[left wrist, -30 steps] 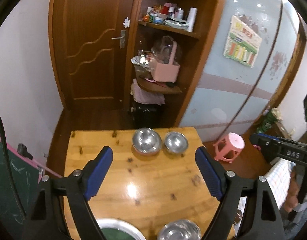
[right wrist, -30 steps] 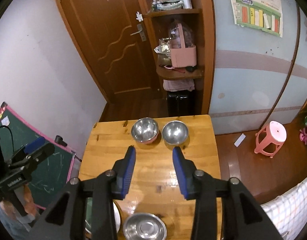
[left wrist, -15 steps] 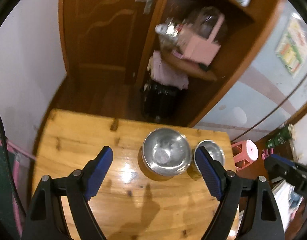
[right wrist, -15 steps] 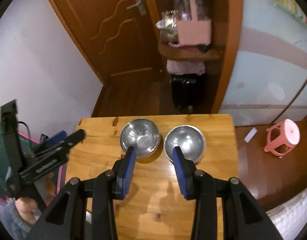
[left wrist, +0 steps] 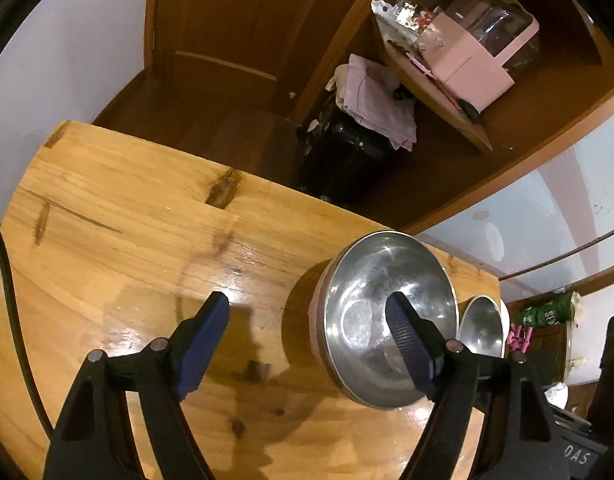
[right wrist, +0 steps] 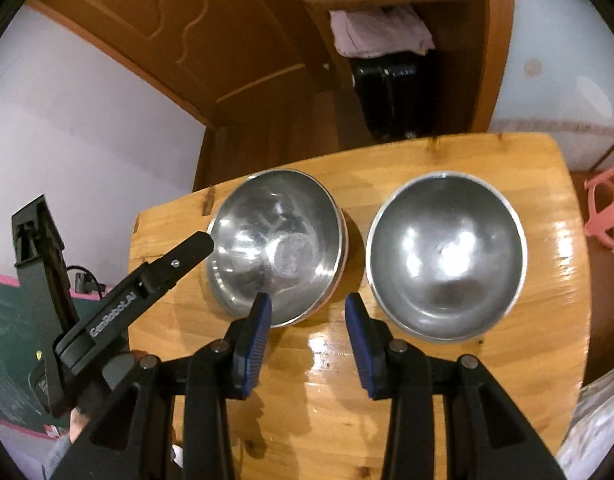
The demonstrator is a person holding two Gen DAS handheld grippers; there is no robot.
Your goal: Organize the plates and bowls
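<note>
On the left gripper [right wrist: 163, 276] I'm reading "GenRobot.AI"; its jaws, just narrowing, are straddling one bowl's [left wrist: 387, 320] rim without pressing. Both steel bowls are sitting empty on the table [right wrist: 547, 280]. My right gripper [right wrist: 309, 312] is hovering half-open, holding nothing.

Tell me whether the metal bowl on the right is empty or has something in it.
Empty. In the right wrist view the right bowl stands upright on the table, and its shiny inside shows only reflections.

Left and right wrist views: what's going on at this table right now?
A person holds a gripper in each hand over a wooden table with two steel bowls side by side. The left gripper, whose jaws have just been closing a little, is open, one finger over the left bowl and one outside its rim. The right gripper is open and empty, between that bowl and the right bowl. Neither bowl is gripped yet.
</note>
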